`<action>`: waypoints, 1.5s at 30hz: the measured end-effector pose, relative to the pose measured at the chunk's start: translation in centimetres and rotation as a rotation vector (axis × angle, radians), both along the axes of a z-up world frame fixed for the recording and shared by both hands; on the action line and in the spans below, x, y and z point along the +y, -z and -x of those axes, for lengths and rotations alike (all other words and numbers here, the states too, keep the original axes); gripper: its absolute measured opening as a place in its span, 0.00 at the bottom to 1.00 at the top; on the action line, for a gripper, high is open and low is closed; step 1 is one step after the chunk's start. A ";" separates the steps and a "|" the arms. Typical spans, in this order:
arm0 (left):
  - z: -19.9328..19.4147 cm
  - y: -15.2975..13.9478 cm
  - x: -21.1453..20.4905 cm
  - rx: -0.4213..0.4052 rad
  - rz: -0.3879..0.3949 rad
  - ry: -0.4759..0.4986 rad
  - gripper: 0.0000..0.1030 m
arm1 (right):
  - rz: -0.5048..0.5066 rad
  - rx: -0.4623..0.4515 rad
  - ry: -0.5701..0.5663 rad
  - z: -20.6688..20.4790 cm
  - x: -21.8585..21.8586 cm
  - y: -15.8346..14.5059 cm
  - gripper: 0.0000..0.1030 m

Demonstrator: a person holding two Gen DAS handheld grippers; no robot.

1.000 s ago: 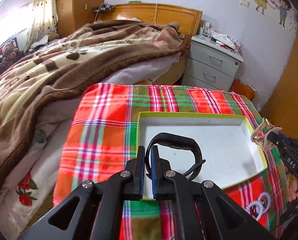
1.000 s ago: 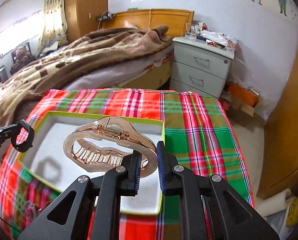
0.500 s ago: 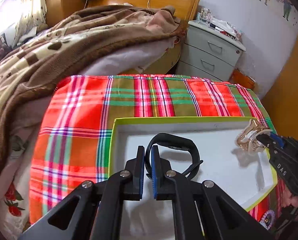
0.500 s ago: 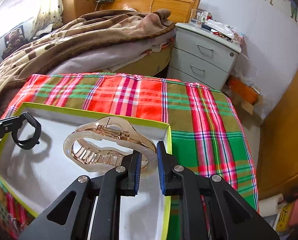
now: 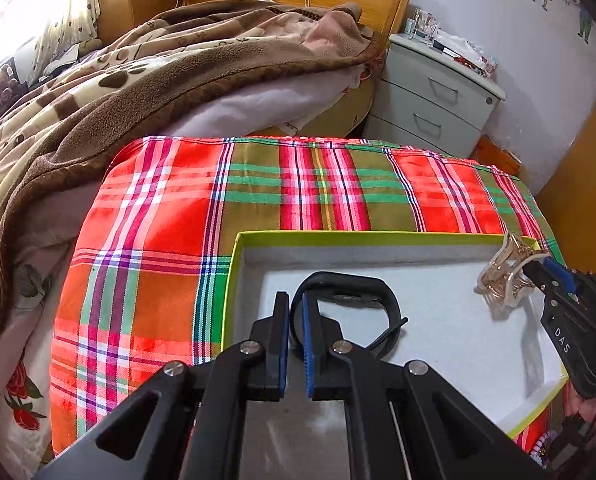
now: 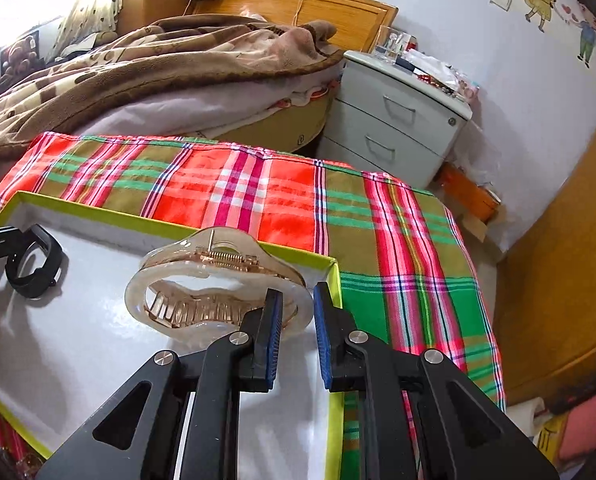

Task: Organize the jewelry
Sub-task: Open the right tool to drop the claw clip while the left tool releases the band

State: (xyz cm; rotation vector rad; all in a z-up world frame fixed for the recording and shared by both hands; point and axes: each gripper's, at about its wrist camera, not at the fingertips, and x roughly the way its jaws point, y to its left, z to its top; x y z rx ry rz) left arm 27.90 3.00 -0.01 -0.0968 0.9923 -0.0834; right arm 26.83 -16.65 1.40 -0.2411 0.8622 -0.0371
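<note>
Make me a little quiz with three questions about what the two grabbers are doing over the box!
1. True or false: the left gripper is shut on the black band.
2. What does the right gripper carry: A) a necklace, B) a see-through hair claw clip, C) a ring?
3. Fill in: both things hang over the white inside of the box with the ____ rim, which sits on the plaid cloth.

Key:
1. True; the pads squeeze the strap.
2. B; one end of the clip sits between the jaws.
3. Yellow-green.
</note>
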 end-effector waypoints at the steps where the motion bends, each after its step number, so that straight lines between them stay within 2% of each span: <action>1: 0.0 0.1 0.1 0.008 0.002 -0.004 0.07 | -0.001 0.000 -0.002 0.0 0.0 0.0 0.16; 6: -0.1 0.5 0.1 0.026 0.004 -0.007 0.07 | -0.003 0.003 -0.003 0.0 0.1 0.0 0.18; 7: -0.1 0.5 0.1 0.028 0.005 -0.007 0.11 | -0.007 0.001 -0.006 0.0 0.1 -0.1 0.19; 9: -0.1 0.4 0.2 0.027 0.006 -0.008 0.17 | -0.017 -0.001 -0.015 0.1 0.0 -0.3 0.30; 14: 0.0 0.1 0.3 0.023 0.007 -0.014 0.25 | -0.026 -0.008 -0.027 0.3 0.1 -0.6 0.31; 23: 1.1 -1.0 0.2 0.001 0.009 -0.006 0.35 | -0.048 -0.026 -0.044 1.2 0.0 -1.6 0.32; 25: 1.5 -1.6 0.4 -0.013 0.021 -0.008 0.36 | -0.065 -0.040 -0.048 1.6 -0.1 -2.0 0.36; 26: 1.8 -1.9 0.6 -0.020 0.028 -0.011 0.36 | -0.075 -0.049 -0.055 1.9 -0.1 -2.3 0.44; 27: 2.1 -2.3 0.8 -0.031 0.028 -0.013 0.37 | -0.081 -0.055 -0.060 2.0 -0.2 -2.4 0.46; 35: 5.3 -4.8 1.7 -0.094 0.047 -0.004 0.38 | -0.125 -0.111 -0.054 4.4 -0.6 -4.2 0.46; 45: 10.2 -4.9 2.9 -0.084 0.092 0.022 0.39 | -0.203 -0.153 -0.033 8.9 -1.5 -5.6 0.46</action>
